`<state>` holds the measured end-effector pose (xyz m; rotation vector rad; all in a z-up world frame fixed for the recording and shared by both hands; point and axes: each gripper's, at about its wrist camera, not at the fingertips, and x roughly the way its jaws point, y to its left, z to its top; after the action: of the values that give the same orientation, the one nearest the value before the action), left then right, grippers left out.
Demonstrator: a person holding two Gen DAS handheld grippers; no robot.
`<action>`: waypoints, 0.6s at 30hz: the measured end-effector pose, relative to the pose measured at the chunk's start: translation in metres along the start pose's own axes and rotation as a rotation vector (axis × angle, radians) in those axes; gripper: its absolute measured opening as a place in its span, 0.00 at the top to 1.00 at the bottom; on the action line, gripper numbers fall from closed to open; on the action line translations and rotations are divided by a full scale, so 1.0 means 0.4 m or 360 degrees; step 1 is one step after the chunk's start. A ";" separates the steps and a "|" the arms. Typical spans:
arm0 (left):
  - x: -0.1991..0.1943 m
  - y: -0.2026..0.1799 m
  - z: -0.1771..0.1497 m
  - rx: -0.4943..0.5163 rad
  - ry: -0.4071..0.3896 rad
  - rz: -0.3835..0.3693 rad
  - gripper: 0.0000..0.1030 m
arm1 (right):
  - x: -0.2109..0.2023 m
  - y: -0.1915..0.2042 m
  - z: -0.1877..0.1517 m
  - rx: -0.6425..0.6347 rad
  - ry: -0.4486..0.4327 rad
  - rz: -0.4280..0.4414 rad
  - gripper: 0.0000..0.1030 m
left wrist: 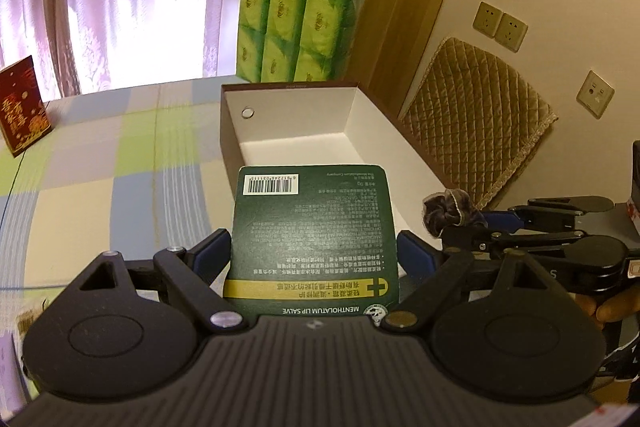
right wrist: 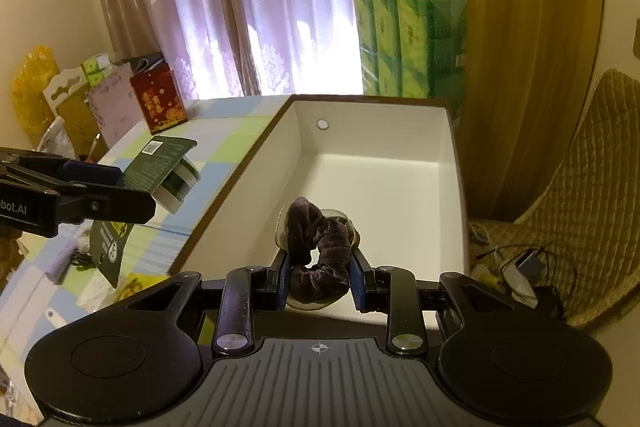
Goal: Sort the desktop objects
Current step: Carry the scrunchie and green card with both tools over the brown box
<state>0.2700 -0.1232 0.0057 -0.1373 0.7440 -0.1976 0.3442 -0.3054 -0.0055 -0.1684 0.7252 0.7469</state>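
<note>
Home room — curtains (right wrist: 256,7), cushioned chair (left wrist: 476,115)

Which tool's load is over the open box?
The right tool: its dark scrunchie hangs above the box. The left's lip-salve card is over the tablecloth.

box (right wrist: 256,163) on table (left wrist: 100,167) | tissue packs (left wrist: 292,31) behind box | chair (left wrist: 476,115) right of box
</note>
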 end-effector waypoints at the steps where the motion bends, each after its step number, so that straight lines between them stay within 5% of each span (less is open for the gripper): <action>1: 0.010 -0.002 0.006 -0.0001 0.0004 0.0003 0.16 | 0.007 -0.007 0.004 -0.0005 0.0004 -0.0003 0.74; 18: 0.227 -0.058 0.075 0.0013 0.0177 0.0048 0.16 | 0.139 -0.099 0.016 -0.0086 0.0170 -0.0007 0.74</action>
<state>0.3527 -0.1645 -0.0279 -0.1078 0.8552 -0.1805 0.4024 -0.3007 -0.0414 -0.2605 0.8061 0.7577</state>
